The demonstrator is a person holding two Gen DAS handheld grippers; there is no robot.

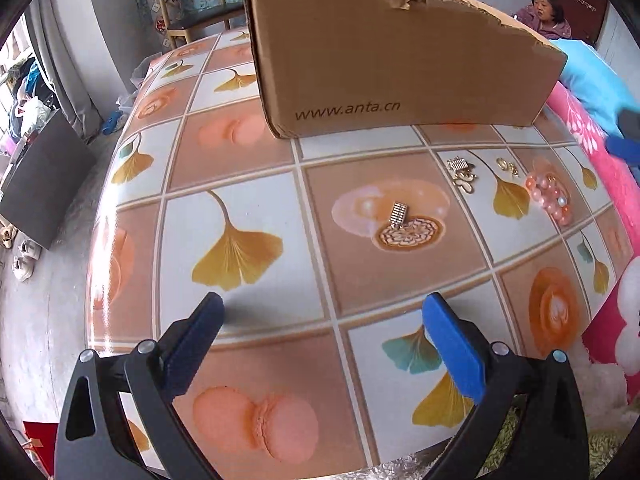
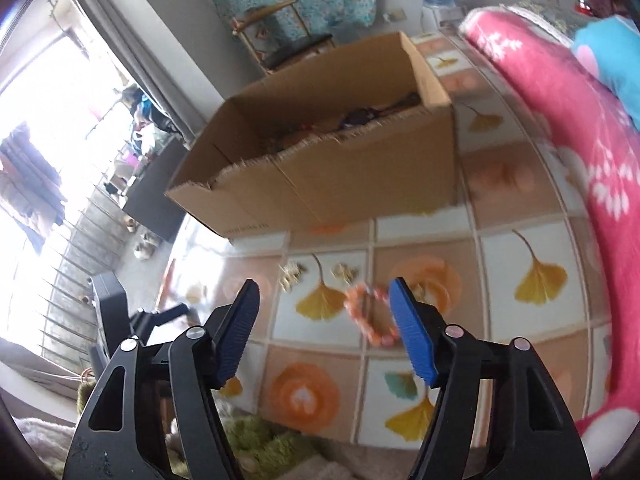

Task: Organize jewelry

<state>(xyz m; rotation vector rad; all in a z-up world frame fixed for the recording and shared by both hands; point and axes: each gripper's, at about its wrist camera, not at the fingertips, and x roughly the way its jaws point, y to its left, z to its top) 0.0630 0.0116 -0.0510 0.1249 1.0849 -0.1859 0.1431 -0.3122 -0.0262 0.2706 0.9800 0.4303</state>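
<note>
Bead bracelet (image 2: 372, 316): light, limp, slippery; grip rim at 3 o'clock | right gripper (image 2: 324, 300), left gripper (image 1: 324, 312): jaws stood apart, empty

tablecloth (image 1: 248, 200): glossy, smooth, printed plastic-like sheet | box (image 1: 400, 52): matt brown corrugated cardboard, torn rough rim | charms (image 1: 460, 174): shiny gold-tone metal | bead bracelet (image 1: 550, 196): glossy pink and pearly beads | blanket (image 2: 560, 128): soft fuzzy cloth | gripper pads (image 2: 412, 340): ribbed matt blue
</note>
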